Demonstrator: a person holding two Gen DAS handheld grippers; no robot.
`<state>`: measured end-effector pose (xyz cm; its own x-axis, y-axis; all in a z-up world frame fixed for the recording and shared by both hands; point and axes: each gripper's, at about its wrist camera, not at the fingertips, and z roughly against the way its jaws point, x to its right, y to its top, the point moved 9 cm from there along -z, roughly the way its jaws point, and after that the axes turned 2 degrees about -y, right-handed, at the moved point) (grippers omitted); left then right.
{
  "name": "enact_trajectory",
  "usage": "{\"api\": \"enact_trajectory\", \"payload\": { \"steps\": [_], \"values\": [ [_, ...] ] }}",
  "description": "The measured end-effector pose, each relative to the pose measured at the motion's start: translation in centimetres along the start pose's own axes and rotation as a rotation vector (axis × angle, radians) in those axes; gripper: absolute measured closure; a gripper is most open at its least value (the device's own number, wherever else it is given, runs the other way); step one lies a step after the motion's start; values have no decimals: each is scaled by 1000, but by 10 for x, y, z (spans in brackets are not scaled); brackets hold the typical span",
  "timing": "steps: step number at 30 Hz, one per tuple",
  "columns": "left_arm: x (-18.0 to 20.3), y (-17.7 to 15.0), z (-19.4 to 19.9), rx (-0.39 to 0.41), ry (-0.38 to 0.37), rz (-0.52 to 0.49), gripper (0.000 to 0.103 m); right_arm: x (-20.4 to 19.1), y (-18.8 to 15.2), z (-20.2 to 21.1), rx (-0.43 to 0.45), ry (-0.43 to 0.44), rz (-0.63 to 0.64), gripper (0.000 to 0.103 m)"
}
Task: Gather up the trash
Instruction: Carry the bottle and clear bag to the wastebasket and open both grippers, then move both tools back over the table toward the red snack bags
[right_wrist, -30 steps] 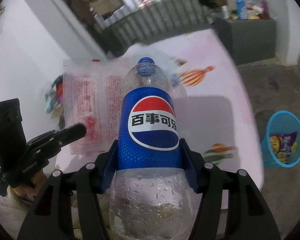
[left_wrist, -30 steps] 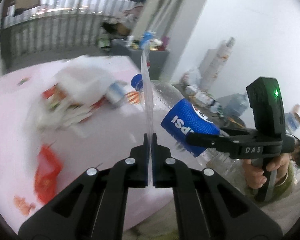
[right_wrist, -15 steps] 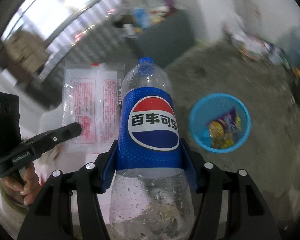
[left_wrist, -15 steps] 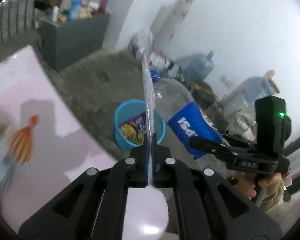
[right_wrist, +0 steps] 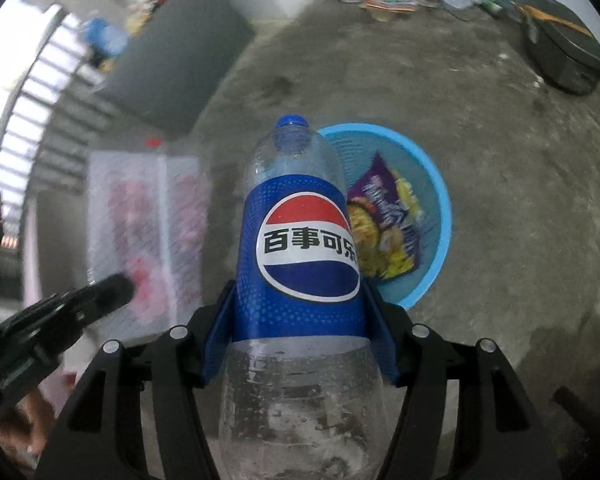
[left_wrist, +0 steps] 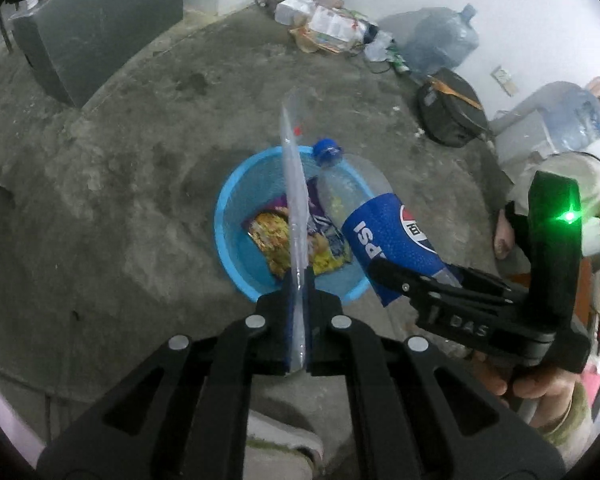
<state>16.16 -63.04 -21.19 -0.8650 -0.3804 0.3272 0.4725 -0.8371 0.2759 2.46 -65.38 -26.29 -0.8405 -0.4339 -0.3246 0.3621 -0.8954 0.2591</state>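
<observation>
A blue mesh basket (left_wrist: 228, 216) (right_wrist: 440, 208) stands on the concrete floor with a purple-and-yellow snack bag (left_wrist: 276, 240) (right_wrist: 392, 236) inside. My left gripper (left_wrist: 298, 280) (right_wrist: 116, 292) hangs over the basket's near rim. Its jaws are opening, a narrow gap shows, and a clear plastic wrapper (left_wrist: 294, 184) (right_wrist: 148, 232) stands edge-on between them over the basket. My right gripper (right_wrist: 300, 308) (left_wrist: 384, 276) is shut on an empty Pepsi bottle (right_wrist: 300, 240) (left_wrist: 388, 232) around its blue label. The bottle's cap end points down over the basket's right part.
A grey cabinet (left_wrist: 100, 28) stands at the back left. Bags and paper litter (left_wrist: 320, 20), water jugs (left_wrist: 440, 40) and a black case (left_wrist: 448, 112) lie along the white wall. A person's shoe (left_wrist: 280, 448) is below my left gripper, and a pink table edge (left_wrist: 4, 420) at lower left.
Both grippers swung off the pink table and dropped over the blue basket on the floor, carrying wrapper and bottle. The left jaws have parted slightly.
</observation>
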Motion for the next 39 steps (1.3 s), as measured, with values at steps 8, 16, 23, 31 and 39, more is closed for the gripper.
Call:
{"api": "enact_trajectory", "payload": {
  "steps": [8, 16, 23, 31, 39],
  "values": [
    [1, 20, -4, 82, -41, 36, 54, 32, 17, -35, 42, -78, -39, 30],
    [18, 17, 29, 175, 0, -64, 31, 35, 2, -8, 73, -72, -11, 29],
    [29, -2, 94, 272, 3, -120, 20, 21, -15, 42, 140, -155, 110, 22],
    [34, -57, 223, 481, -3, -133, 14, -37, -45, 141, 328, -197, 327, 7],
    [0, -187, 325, 660, 46, 45, 14, -142, -115, 218, 424, 76, 525, 7]
  ]
}}
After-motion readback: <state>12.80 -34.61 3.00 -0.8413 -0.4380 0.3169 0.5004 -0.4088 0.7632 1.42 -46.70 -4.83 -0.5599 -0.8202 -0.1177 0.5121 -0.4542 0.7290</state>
